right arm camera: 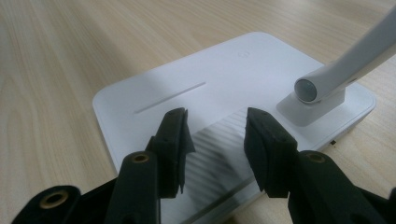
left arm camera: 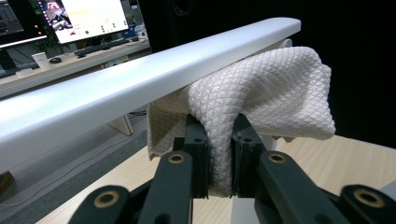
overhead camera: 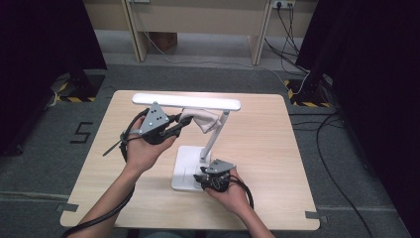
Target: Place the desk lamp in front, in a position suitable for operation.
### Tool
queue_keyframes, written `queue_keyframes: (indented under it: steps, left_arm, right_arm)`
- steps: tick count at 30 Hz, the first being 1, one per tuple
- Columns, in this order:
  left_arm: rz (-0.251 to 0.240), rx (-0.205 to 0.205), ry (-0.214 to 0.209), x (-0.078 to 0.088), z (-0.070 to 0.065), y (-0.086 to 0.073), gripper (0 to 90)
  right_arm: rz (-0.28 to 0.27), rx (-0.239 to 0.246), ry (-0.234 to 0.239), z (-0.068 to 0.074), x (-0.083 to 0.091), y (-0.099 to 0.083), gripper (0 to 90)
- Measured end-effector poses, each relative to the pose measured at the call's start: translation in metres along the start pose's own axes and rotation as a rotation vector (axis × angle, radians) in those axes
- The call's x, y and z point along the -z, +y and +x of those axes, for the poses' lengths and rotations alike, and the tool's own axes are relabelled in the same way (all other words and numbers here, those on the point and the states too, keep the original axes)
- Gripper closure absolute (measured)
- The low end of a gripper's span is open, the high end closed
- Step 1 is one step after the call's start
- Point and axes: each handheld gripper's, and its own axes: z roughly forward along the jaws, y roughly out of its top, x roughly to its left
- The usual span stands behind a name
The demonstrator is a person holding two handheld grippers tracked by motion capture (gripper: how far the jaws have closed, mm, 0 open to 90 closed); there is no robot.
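Wooden table (overhead camera: 267,148) has loads of bare room right of the white desk lamp (overhead camera: 187,102). Left gripper (overhead camera: 182,121) has its fingers clamped tight on a white quilted cloth (left arm camera: 261,93), pressed up under the lamp's bar. Right gripper (overhead camera: 205,174) fingers are spread apart (holding nothing) over the lamp base (right arm camera: 224,79).

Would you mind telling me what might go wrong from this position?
1. The left gripper presses the cloth against the lamp head; a hard push may swing or tip the lamp.
2. The right gripper rests open over the lamp base without clamping it, so the base could slide on the table.
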Motion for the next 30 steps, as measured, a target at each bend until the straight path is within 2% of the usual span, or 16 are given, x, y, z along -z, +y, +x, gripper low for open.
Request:
queue_keyframes:
  steps: [30]
  left_arm:
    - [-0.005, -0.018, -0.021, -0.019, -0.013, 0.005, 79.2]
  right_arm:
    - [0.002, 0.000, 0.000, 0.000, 0.000, 0.000, 59.1]
